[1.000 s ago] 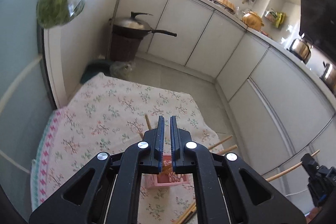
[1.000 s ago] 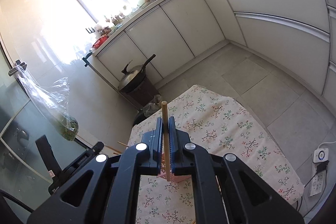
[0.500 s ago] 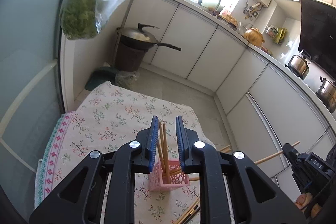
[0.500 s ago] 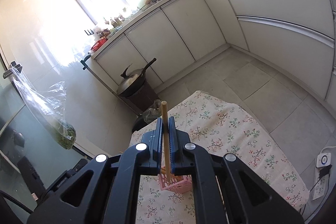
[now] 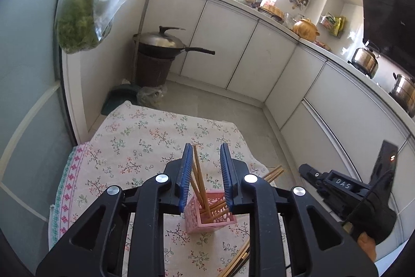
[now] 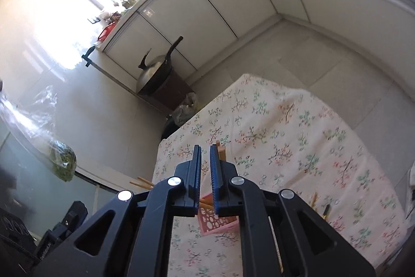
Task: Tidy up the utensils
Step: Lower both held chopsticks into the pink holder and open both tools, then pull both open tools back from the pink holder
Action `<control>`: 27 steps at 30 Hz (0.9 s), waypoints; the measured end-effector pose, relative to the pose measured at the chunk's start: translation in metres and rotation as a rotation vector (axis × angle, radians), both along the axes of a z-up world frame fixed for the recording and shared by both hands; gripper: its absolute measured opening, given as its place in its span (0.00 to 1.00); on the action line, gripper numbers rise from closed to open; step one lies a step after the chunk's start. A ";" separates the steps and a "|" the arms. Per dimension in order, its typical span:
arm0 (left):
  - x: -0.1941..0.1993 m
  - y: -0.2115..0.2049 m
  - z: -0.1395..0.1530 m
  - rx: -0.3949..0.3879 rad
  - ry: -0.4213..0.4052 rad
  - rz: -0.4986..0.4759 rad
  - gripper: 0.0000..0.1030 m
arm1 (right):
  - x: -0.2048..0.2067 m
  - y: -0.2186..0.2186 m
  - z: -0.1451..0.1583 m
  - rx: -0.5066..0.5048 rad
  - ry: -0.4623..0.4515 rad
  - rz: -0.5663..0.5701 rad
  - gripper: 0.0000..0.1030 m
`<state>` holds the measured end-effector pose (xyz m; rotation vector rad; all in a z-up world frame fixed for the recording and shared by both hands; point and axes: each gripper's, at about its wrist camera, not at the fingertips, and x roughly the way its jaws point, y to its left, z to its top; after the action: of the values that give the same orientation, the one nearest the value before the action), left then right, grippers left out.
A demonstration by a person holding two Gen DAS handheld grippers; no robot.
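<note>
The left gripper (image 5: 206, 160) hovers over the pink holder (image 5: 209, 212) with its jaws spread wide and nothing pinched between them; the chopsticks (image 5: 198, 179) that rise between its blue pads (image 5: 187, 171) stand in the holder, leaning toward the left pad, and whether they touch it cannot be told. The right gripper (image 6: 205, 168) hangs above the same pink holder (image 6: 216, 221) with its jaws parted by a narrow gap and nothing held in that gap; one wooden stick end shows just behind its right pad. The holder sits on the floral tablecloth (image 5: 145, 139), toward the near edge of the table. More loose chopsticks (image 5: 237, 261) lie on the cloth in front of the holder, nearer the camera, and another pair (image 5: 273, 171) pokes out past the cloth's edge to the holder's right. Beyond the table, far from the holder, a lidded wok (image 5: 162, 42) rests on a dark bin by the white cabinets (image 5: 225, 43).
</note>
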<state>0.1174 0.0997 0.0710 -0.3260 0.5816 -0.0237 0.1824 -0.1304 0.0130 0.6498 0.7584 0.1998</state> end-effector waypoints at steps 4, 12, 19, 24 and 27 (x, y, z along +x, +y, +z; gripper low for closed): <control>-0.006 -0.013 0.003 0.029 -0.012 -0.023 0.26 | -0.022 0.002 0.027 -0.082 -0.068 0.015 0.09; -0.022 -0.042 0.004 0.144 -0.035 -0.040 0.43 | -0.061 0.000 0.036 -0.224 -0.105 0.039 0.17; -0.033 -0.061 -0.004 0.201 -0.038 -0.064 0.61 | -0.087 -0.003 0.036 -0.299 -0.122 0.030 0.29; -0.044 -0.068 -0.011 0.230 -0.044 -0.064 0.72 | -0.100 -0.011 0.031 -0.348 -0.111 0.004 0.34; -0.047 -0.072 -0.015 0.245 -0.040 -0.066 0.74 | -0.110 -0.019 0.027 -0.351 -0.107 -0.019 0.53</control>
<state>0.0706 0.0275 0.0555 -0.0679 0.5486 -0.0220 0.0721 -0.1497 0.0396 0.3102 0.6631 0.0802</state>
